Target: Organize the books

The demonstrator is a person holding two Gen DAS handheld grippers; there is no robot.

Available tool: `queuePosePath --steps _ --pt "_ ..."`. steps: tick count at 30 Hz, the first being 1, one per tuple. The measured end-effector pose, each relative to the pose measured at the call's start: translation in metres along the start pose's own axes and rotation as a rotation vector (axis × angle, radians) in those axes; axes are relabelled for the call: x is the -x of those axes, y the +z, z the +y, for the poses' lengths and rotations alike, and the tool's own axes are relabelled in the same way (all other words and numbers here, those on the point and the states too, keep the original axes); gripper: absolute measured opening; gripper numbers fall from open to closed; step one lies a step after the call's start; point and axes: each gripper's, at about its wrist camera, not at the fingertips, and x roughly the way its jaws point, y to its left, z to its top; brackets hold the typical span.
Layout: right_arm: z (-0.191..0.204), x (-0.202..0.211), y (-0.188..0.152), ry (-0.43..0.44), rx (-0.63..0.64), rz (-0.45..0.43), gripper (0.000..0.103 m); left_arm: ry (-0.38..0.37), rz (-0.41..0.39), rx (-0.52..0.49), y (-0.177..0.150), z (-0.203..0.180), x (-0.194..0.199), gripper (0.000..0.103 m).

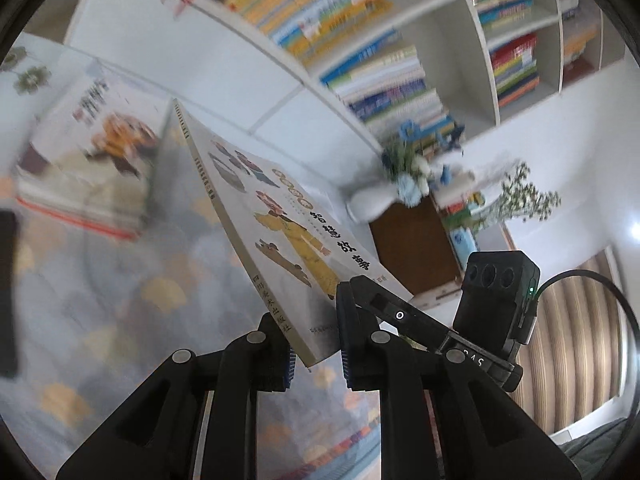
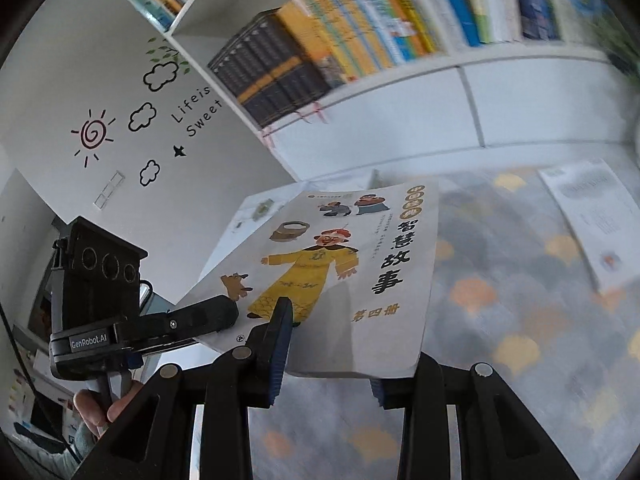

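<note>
A book (image 2: 344,276) is being held up in the air above a cloth-covered surface (image 2: 520,320), in front of a white bookshelf (image 2: 400,92). Both grippers are gripping it at once. The right gripper (image 2: 328,344) is clamping the book's near edge: one of its fingers (image 2: 280,336) is pressing on the front cover, the other is hidden beneath. The left gripper (image 1: 314,344) is clamping the same book at a corner near its spine, with its fingers (image 1: 348,320) pressed on either side.

The cover is showing a cartoon man in a yellow robe, a small brown dog beside him, and large black Chinese characters reading "智慧故事", with "第四册" in yellow below. The spine is carrying publisher's characters ending in "出版社"; the rest is too blurred to read.

In the right wrist view, the left gripper's body is bearing a label (image 2: 89,343) reading "GenRobot.AI", and a hand (image 2: 100,408) is gripping its handle below. On the wall left of the bookshelf, a sticker (image 2: 196,114) is reading "Life is Sweet", beside drawn clouds and a spiral sun.

A second book (image 1: 92,156) is lying on the surface, farther from the bookshelf than the held one; its title is blurred.
</note>
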Motion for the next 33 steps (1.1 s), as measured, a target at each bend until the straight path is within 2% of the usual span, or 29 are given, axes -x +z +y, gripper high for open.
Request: queuePosePath --steps 7,12,18,21,26,28,31,33 --pt "0.041 -0.066 0.046 0.007 0.023 -0.002 0.034 -0.020 -0.062 -0.005 0.056 0.049 0.032 0.014" --pt "0.039 -0.129 0.061 -0.022 -0.014 0.068 0.034 -0.016 -0.063 0.080 0.077 0.109 0.022 0.014" --pt "0.025 -0.190 0.059 -0.066 -0.097 0.163 0.034 -0.018 -0.027 0.181 0.083 0.170 0.002 0.013" --pt "0.018 -0.205 0.061 -0.062 -0.129 0.180 0.034 -0.029 -0.036 0.198 0.088 0.185 -0.001 0.012" --pt "0.013 -0.225 0.064 -0.081 -0.158 0.188 0.034 -0.001 -0.040 0.215 0.098 0.203 -0.005 0.012" --pt "0.010 -0.232 0.062 -0.078 -0.173 0.196 0.034 0.027 -0.062 0.226 0.100 0.209 -0.001 0.012" --pt "0.006 -0.242 0.057 -0.055 -0.196 0.223 0.034 0.088 -0.140 0.277 0.094 0.223 0.017 0.012" --pt "0.006 -0.247 0.053 -0.071 -0.186 0.236 0.034 0.111 -0.179 0.319 0.088 0.233 0.028 0.012"
